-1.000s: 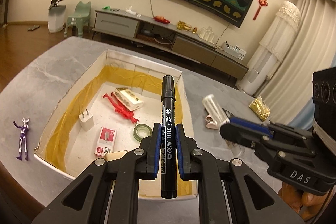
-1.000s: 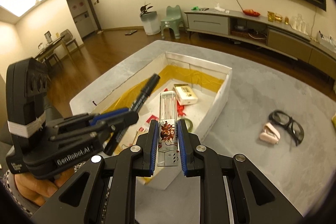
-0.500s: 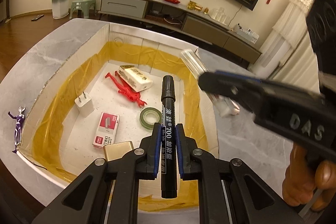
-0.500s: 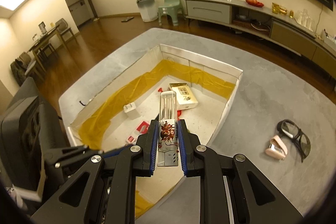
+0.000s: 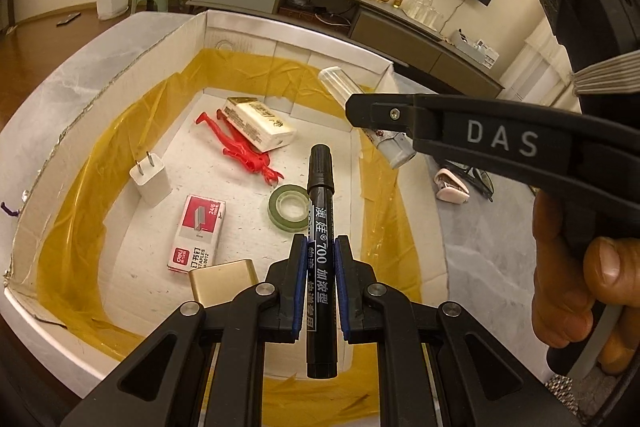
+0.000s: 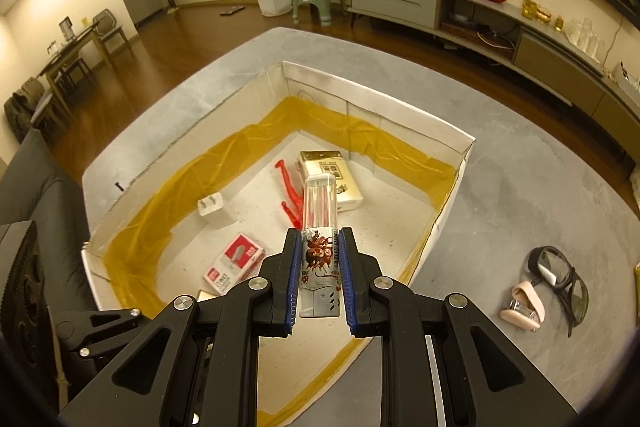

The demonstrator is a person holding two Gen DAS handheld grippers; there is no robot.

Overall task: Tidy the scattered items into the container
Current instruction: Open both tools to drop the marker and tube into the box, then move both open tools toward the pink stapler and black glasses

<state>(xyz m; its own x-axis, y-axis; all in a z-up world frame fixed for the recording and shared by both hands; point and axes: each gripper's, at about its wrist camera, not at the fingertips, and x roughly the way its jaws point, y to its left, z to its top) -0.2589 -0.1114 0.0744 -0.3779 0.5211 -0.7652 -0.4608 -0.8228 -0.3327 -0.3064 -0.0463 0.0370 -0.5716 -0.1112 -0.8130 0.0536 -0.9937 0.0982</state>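
The black marker (image 5: 320,227) is clamped between the blue pads of the left gripper (image 5: 322,283), its capped end pointing forward over the open white cardboard box (image 5: 296,45), above the box's near right part. The right gripper (image 6: 320,283) is closed on a clear plastic tube (image 6: 319,223) with a printed label, held above the box interior near the right wall; in the left view this tube (image 5: 360,107) hangs over the right rim. The box sits on a grey table (image 6: 540,187), its inner walls lined with yellow tape (image 5: 80,187), its top fully open. On the box floor lie a white plug adapter (image 5: 150,181), a red staple box (image 5: 198,233), a gold-coloured block (image 5: 222,281) by the near wall, a roll of green tape (image 5: 290,207), a red plastic figure (image 5: 240,147) and a white-and-gold carton (image 5: 260,125) resting partly on it. The floor between the adapter and the tape roll is bare. Outside, right of the box, a pink stapler (image 6: 522,307) lies just beside black-framed glasses (image 6: 560,279) on otherwise open tabletop. A hand (image 5: 572,267) grips the right tool's handle.
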